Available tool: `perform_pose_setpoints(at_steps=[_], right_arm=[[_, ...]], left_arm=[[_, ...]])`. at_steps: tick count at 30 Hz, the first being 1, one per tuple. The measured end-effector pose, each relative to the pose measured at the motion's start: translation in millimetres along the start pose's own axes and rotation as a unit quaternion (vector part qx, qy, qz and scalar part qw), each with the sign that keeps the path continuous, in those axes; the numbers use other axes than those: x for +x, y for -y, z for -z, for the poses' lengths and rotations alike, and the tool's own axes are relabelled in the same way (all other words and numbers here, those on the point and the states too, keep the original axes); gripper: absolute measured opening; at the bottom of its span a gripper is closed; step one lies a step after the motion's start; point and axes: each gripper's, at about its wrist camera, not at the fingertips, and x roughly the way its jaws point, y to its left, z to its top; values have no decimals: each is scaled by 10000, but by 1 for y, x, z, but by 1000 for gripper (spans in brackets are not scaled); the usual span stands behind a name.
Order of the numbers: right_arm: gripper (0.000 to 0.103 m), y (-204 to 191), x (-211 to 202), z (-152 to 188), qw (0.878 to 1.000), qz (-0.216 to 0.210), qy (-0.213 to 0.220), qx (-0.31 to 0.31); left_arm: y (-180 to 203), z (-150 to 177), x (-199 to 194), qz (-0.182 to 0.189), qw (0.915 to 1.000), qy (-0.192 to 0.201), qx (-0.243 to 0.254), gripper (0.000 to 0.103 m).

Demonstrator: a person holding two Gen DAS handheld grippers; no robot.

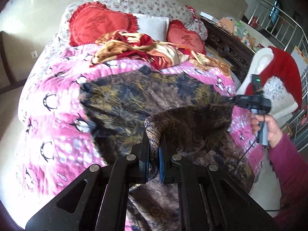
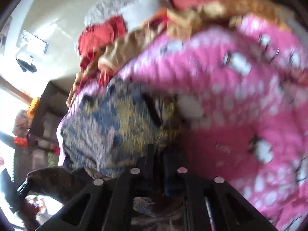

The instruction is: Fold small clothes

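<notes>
Over the pink blanket [image 1: 57, 104], both hand-held grippers, left [image 1: 154, 134] and right [image 1: 230, 98], clamped on the patterned garment [image 1: 134, 96].

The left wrist view looks steeply down along its fingers [image 1: 143, 148] toward the bed [image 1: 57, 104], pillows at twelve o'clock. The right wrist view, blurred and rolled, sits nearer. Both share the pink quilt [image 2: 240, 115] and patterned garment [image 1: 134, 100].

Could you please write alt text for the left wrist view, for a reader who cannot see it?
The left gripper is shut on an edge of a brown, gold and navy patterned garment spread over a pink penguin-print blanket on a bed. At right, the right gripper meets the garment's far edge. Red heart-shaped cushions lie at the bed's head.
</notes>
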Motion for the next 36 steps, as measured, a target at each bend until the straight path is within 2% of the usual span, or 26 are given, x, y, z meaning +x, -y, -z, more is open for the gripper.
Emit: perform_pose_setpoints(at_steps=[3, 6, 8, 11, 14, 16, 18, 19, 20, 21, 23, 26, 28, 29, 32, 36], right_arm=[[6, 6, -24, -17, 9974, -208, 634, 288], [6, 9, -26, -36, 9942, -260, 905, 529], [6, 9, -21, -47, 9931, -217, 993, 587], [6, 1, -5, -57, 9936, 145, 1028, 444], [6, 3, 28, -64, 9937, 540, 920, 335], [6, 9, 46, -67, 9944, 678, 779, 234], [19, 10, 47, -67, 9937, 871, 708, 16], [32, 8, 36, -64, 9923, 946, 798, -81], [36, 7, 27, -62, 9922, 900, 851, -123], [36, 5, 12, -57, 9937, 692, 870, -170], [36, -4, -8, -45, 9960, 319, 759, -360], [36, -31, -14, -19, 9930, 216, 423, -1085], [36, -42, -2, -3, 9890, 315, 174, -1435], [36, -43, 9, 4, 9868, 493, 89, -1543], [35, -35, 30, 29, 9840, 737, -390, -1574], [35, -20, 24, 58, 9762, 980, -797, -1760]], left_arm=[[-15, -15, 12, 55, 9999, 29, -133, 6], [-32, -31, 40, -32, 9997, -30, -251, 6], [-44, -36, 67, -144, 9990, -230, -356, 6], [-62, -36, 107, -357, 9968, -532, -473, 6], [-82, -33, 148, -441, 9925, -847, -769, 6], [-88, -33, 161, -440, 9910, -916, -875, 6], [-89, -34, 166, -449, 9909, -907, -890, 7], [-88, -35, 164, -426, 9917, -865, -853, 7], [-87, -35, 162, -429, 9924, -826, -802, 7], [-86, -35, 161, -436, 9929, -807, -762, 7], [-85, -34, 162, -479, 9920, -892, -749, 7], [-85, -32, 170, -555, 9909, -929, -803, 7], [-83, -32, 173, -619, 9902, -928, -838, 7], [-82, -32, 175, -643, 9900, -929, -841, 7], [-83, -32, 175, -649, 9900, -913, -852, 7], [-82, -30, 175, -664, 9904, -899, -812, 7]])
